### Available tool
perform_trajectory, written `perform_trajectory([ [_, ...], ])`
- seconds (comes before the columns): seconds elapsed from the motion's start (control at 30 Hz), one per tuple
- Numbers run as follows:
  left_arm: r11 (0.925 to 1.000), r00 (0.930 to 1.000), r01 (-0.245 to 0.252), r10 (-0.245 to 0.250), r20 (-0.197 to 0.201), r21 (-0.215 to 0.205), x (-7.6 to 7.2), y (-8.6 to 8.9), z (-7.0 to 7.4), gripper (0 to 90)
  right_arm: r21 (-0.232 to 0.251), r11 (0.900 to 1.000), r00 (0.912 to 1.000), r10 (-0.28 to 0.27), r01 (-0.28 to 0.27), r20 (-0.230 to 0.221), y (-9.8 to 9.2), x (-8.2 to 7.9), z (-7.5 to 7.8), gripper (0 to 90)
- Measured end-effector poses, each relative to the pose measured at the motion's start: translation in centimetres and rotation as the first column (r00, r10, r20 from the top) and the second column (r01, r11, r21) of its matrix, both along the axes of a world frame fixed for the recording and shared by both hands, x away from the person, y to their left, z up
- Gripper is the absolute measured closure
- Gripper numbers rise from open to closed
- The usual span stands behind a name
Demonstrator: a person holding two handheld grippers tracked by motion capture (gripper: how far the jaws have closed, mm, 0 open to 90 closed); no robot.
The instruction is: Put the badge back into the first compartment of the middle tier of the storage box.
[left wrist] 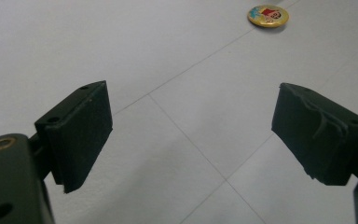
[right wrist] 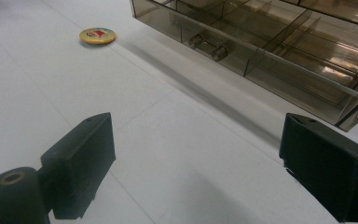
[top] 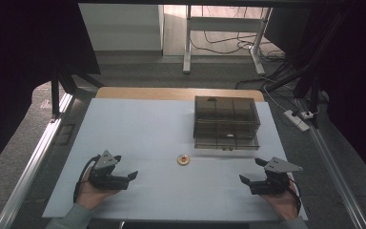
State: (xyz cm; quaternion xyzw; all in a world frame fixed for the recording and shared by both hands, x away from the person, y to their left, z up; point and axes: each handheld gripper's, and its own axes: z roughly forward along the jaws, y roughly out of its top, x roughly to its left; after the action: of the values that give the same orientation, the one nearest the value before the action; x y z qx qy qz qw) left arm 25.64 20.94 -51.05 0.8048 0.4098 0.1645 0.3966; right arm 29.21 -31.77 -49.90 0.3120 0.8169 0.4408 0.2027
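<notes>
Both jaws are held spread and empty, left gripper (top: 126,174) and right gripper (top: 254,172) flanking the badge (top: 183,159) on the worktop (top: 138,129).

White table top (top: 138,124), floor cables (top: 219,47), white power strip (top: 297,120), metal desk legs (top: 187,43) beyond

A yellow badge (top: 183,159) with a red picture lies on the white tabletop (top: 138,129); smoky-brown see-through drawer box (top: 226,122), black fingers (left wrist: 81,133).
</notes>
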Motion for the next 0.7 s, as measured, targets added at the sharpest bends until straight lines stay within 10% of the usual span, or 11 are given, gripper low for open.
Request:
perform_trajectory([
  [0.7, 0.9998, 0.9997, 0.019, -0.019, 0.012, -0.001, 1.1, -1.2, 1.8, 13.4, 0.004, 1.0, 0.9998, 0.019, -0.019, -0.006, 0.7, 0.5, 0.0, 12.2],
])
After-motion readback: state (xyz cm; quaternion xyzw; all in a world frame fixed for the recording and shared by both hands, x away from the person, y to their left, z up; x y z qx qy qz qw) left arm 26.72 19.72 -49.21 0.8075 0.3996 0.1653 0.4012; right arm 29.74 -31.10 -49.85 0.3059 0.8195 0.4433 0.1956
